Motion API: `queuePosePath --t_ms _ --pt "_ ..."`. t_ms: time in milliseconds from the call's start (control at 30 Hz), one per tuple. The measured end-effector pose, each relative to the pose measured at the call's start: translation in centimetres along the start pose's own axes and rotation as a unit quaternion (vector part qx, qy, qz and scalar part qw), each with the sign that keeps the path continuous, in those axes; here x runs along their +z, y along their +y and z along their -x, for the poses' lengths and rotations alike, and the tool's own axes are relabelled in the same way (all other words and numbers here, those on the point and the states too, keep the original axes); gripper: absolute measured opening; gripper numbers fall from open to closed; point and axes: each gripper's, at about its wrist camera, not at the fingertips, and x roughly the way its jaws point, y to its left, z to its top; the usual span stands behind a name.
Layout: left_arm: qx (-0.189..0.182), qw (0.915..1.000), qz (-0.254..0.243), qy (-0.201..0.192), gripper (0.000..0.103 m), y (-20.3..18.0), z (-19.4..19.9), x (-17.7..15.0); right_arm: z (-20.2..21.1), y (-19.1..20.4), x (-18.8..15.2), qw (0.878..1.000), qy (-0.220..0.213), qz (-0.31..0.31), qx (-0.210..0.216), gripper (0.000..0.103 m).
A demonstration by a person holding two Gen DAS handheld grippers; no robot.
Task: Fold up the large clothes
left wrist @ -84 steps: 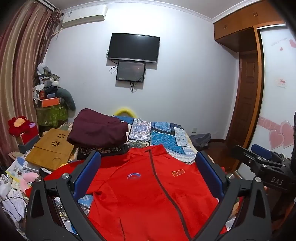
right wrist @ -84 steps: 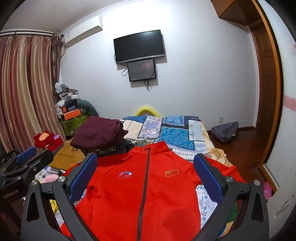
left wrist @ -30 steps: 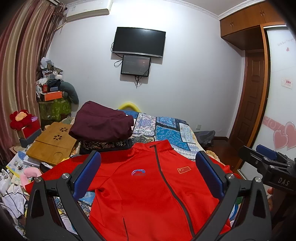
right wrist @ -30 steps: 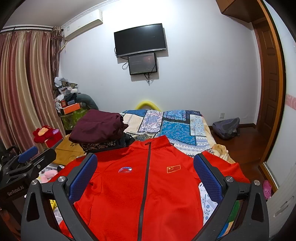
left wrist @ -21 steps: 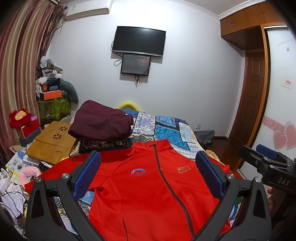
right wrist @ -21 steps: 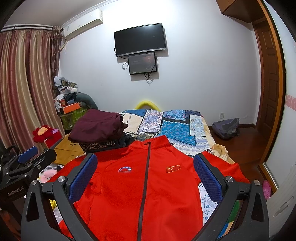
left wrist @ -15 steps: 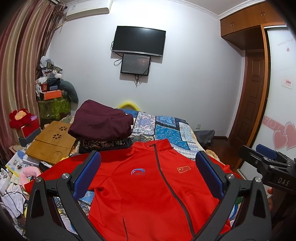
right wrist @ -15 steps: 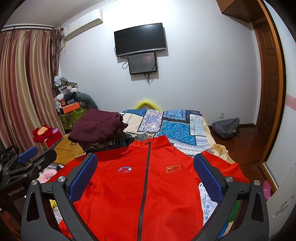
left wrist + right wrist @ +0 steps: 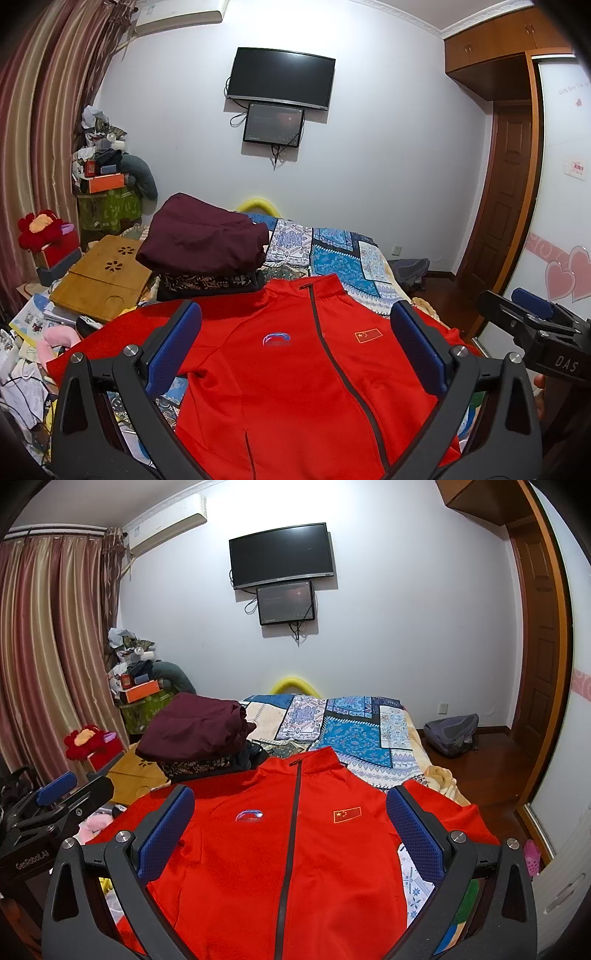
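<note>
L gripper [image 9: 295, 347] fills lower frame of left wrist view, jaws spread wide, nothing betw the blue pads [image 9: 173, 343]. R gripper [image 9: 288, 823] same in its own view: spread, empty, hovering above the cloth, not touching.

Red jacket [image 9: 295, 849] lies flat, front up, zipped, collar pointing to upper-centre; sleeves run out to lower left and right edges. No fold made yet, by the look.

Just behind collar, centre-left: maroon folded pile [image 9: 203, 240] on a dark patterned item, close to L shoulder. Wooden tray [image 9: 103, 277] further left. Patchwork bedspread [image 9: 351, 727] beyond, TV [image 9: 282, 554] on far wall, upper centre.

Risks: R sleeve hangs near bed edge, so a pull could drag the jacket off. Slick fabric may slip if the pinch takes one layer only. Folding L sleeve inward could snag the pile.
</note>
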Motion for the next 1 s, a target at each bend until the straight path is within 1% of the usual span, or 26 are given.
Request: queuePosePath --t_ms 233,367,500,567,667,767,833,867,1000 --pt "-0.001 1.0000 0.005 0.004 0.102 0.4 -0.6 0.0 -0.5 0.3 0.4 1.000 0.010 0.001 -0.003 0.103" --pt "0.011 0.9999 0.008 0.001 0.102 1.2 -1.2 0.1 -1.2 0.5 0.5 1.000 0.018 0.000 -0.006 0.103" --pt "0.044 0.9987 0.024 -0.007 0.102 3.8 -1.8 0.6 -2.3 0.4 0.6 1.000 0.027 -0.003 -0.009 0.103" --pt "0.070 0.9969 0.035 -0.007 0.102 5.7 -2.3 0.9 -2.9 0.3 0.6 0.999 0.032 -0.003 -0.010 0.103" --pt "0.120 0.9917 0.046 0.000 0.102 9.0 -3.3 0.9 -4.1 0.3 0.7 0.999 0.035 0.002 -0.019 0.103" --pt "0.176 0.9823 0.062 0.015 0.102 13.3 -4.4 0.3 -5.3 0.5 0.8 0.999 0.046 0.009 -0.022 0.103" --pt "0.196 0.9770 0.080 0.029 0.102 15.7 -5.2 -0.2 -6.2 0.5 0.8 0.998 0.053 0.010 -0.025 0.103" --pt "0.208 0.9728 0.095 0.039 0.102 17.8 -5.6 -0.8 -6.6 0.6 0.8 0.998 0.056 0.012 -0.026 0.103" --pt "0.229 0.9594 0.146 0.075 0.102 23.6 -7.3 -3.5 -9.1 0.8 0.6 0.996 0.081 0.020 -0.033 0.103"
